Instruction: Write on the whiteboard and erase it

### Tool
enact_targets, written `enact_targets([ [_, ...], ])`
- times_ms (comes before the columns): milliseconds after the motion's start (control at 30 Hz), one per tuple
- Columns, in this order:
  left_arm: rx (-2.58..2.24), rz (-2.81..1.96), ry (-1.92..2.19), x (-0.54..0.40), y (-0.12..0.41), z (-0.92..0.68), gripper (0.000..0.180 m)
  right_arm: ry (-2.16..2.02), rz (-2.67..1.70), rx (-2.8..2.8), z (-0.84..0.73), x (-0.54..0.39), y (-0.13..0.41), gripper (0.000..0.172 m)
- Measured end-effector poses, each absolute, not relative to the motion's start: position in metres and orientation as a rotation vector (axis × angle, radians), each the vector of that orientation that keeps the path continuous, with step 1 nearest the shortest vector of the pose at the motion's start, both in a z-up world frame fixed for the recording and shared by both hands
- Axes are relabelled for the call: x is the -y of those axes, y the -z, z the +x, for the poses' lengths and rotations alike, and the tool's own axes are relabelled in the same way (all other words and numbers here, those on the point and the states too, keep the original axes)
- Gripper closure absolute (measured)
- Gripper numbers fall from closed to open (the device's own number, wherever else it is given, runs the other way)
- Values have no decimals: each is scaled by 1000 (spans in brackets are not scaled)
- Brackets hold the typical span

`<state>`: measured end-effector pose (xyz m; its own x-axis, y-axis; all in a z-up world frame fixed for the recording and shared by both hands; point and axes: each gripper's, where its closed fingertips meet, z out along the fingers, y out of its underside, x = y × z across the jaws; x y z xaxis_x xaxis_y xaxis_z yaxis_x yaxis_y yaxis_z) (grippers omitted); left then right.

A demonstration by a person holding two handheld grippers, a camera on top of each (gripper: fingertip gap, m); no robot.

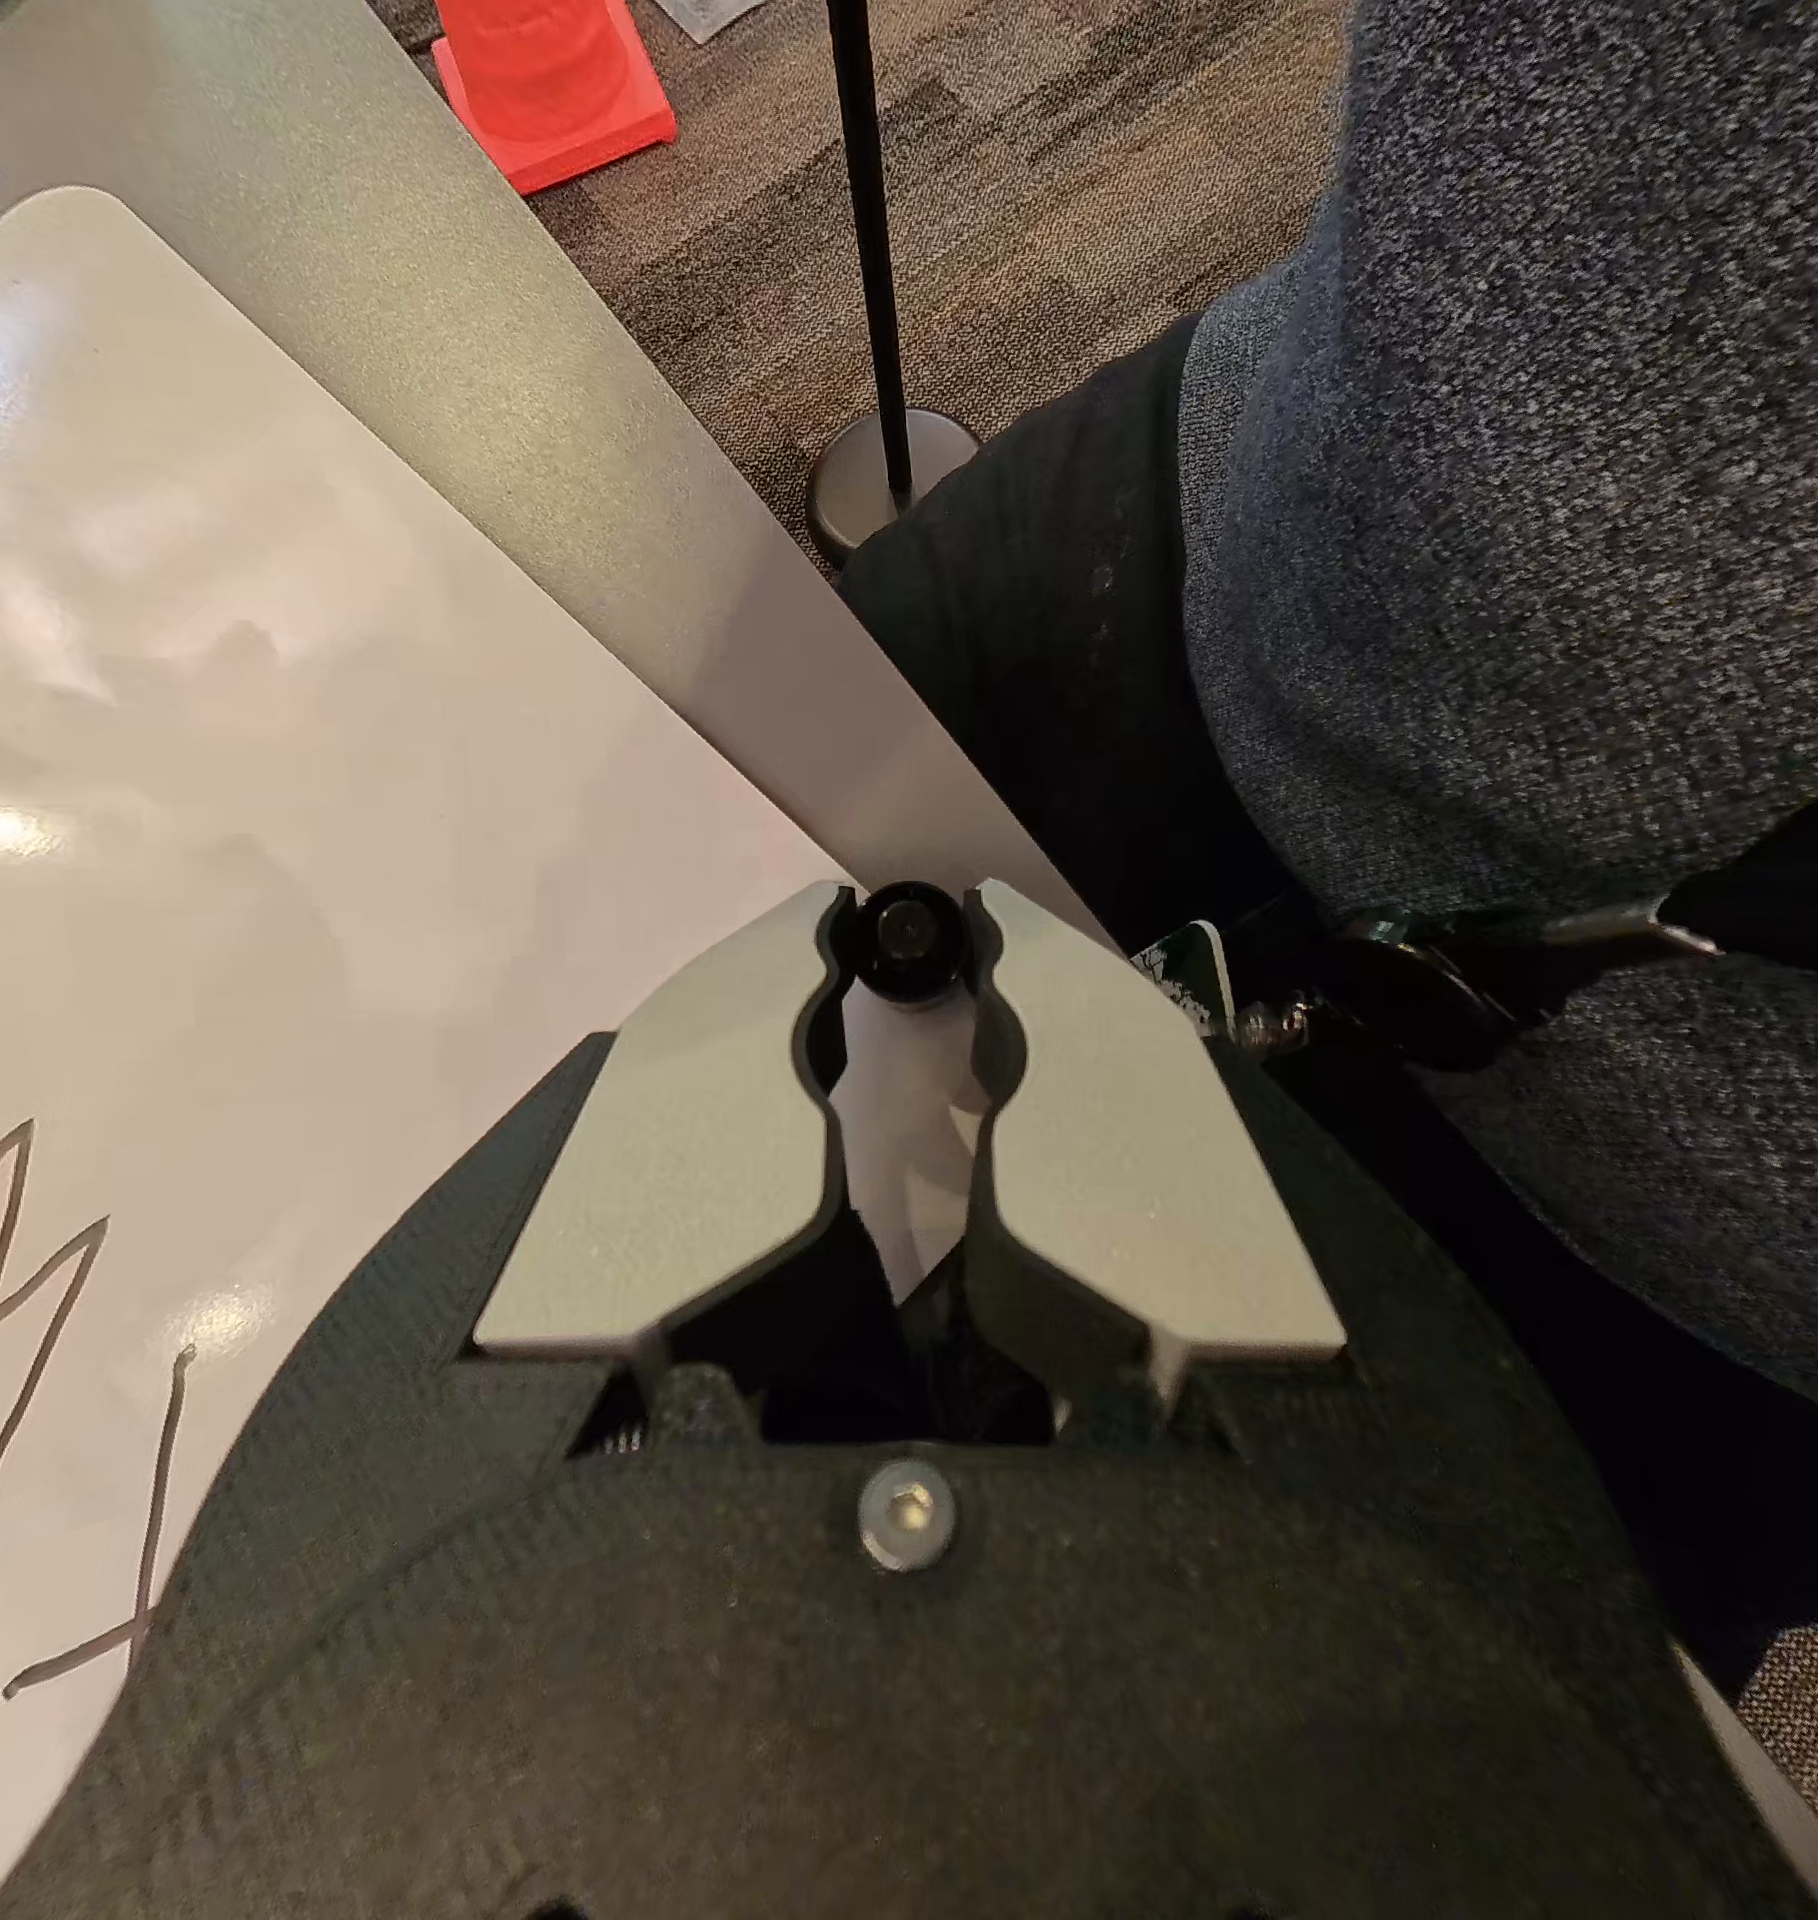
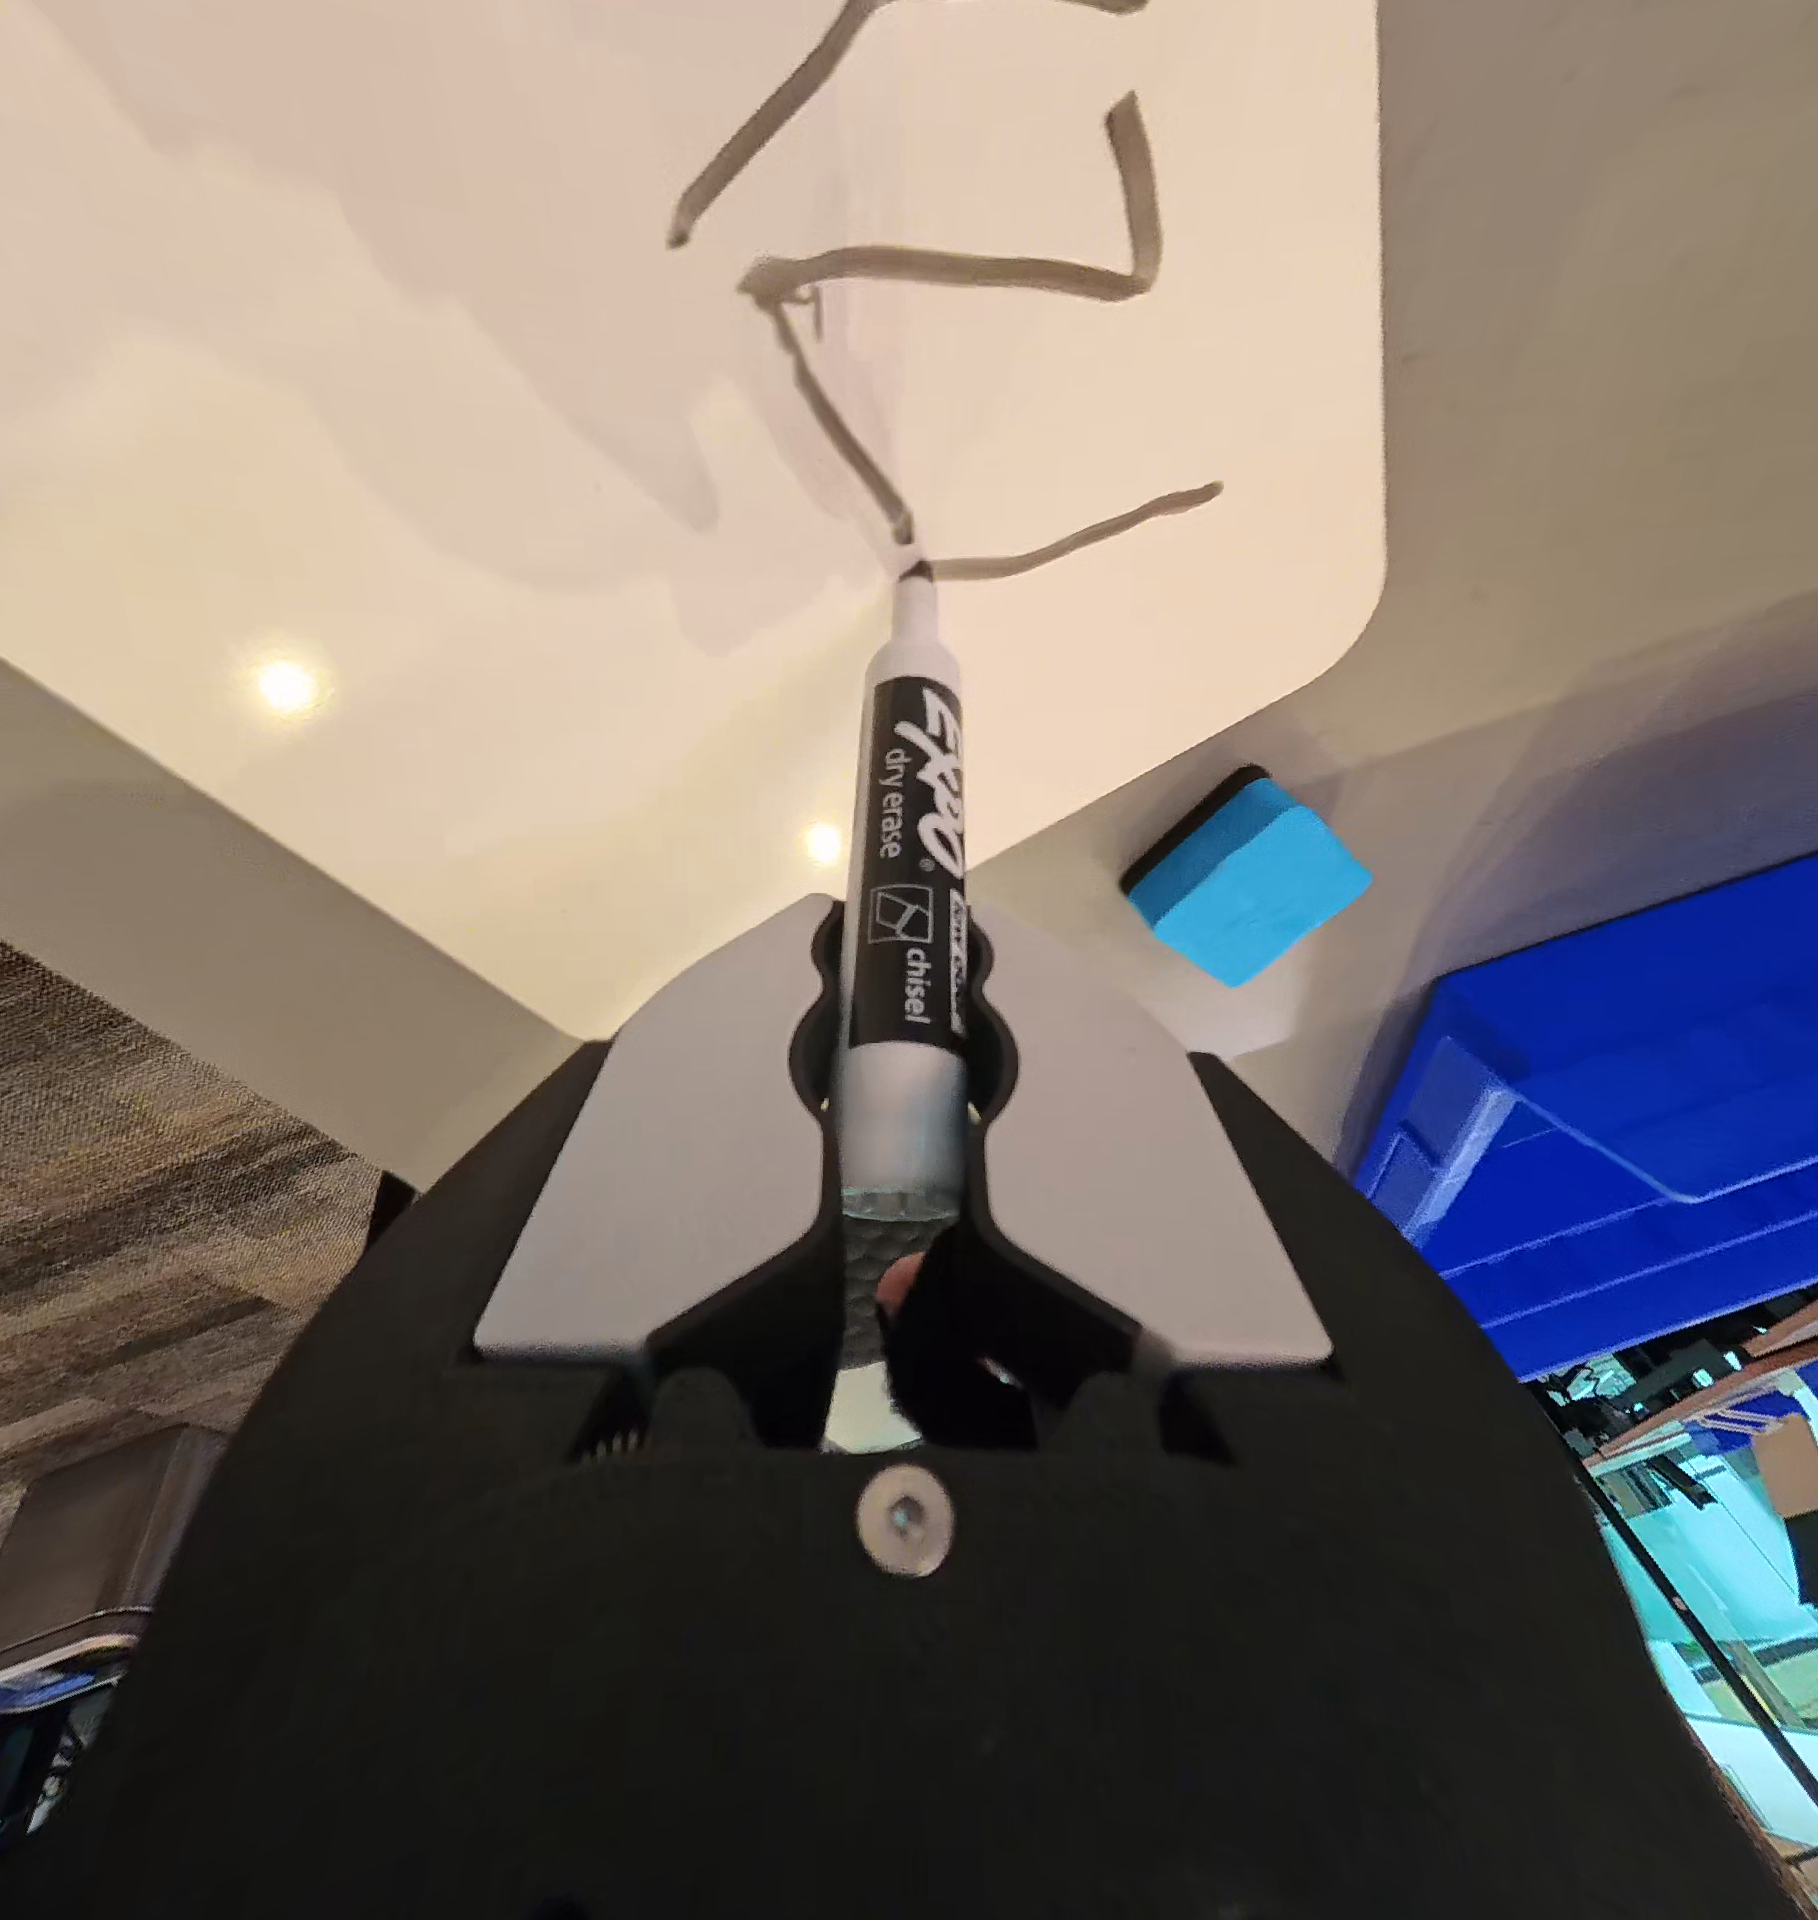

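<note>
A: Where is the marker, and which way does it point?

B: Clamped in the right gripper, both pads pressed to the barrel. Its long axis runs straight out along the fingers, away from the camera and down to the whiteboard. The tip touches the board at the end of a dark hand-drawn stroke.

A: And the left gripper?

B: Its jaws are closed on a small black round piece, likely the marker cap, seen end-on between the fingertips, with its long axis along the fingers toward the lens. It hovers over the board's near edge, beside the table's rim.

A: The surface?

B: A glossy white board with rounded corners, flat on a pale grey table. Ceiling lights reflect in it, and dark scribbled lines cross it. A light blue eraser with a black underside lies on the table just off the board's corner, and a deep blue bin stands near it.

A: The room?

B: Mottled brown-grey carpet, an orange cone on the floor, and a thin black pole on a round metal base. A person in a grey knit sleeve sits at the table's edge.
</note>
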<state>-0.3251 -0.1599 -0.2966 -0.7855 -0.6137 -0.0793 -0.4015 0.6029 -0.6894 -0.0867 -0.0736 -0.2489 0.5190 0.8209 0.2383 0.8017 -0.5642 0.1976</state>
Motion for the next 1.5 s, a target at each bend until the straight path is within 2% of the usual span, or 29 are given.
enact_targets([
  [267, -2524, -825, 973, 160, 297, -325, 160, -555, 2777, -1419, -78, 45, 238, 151],
  [567, -2523, -825, 973, 160, 297, -325, 160, -571, 2759, -1428, -72, 16, 249, 151],
  [1200, -2524, -826, 975, 160, 297, -325, 160, -540, 2655, -1358, -56, 84, 247, 151],
  [1500, -2524, -826, 975, 159, 297, -325, 160, -541, 2720, -1418, -72, 60, 242, 151],
])
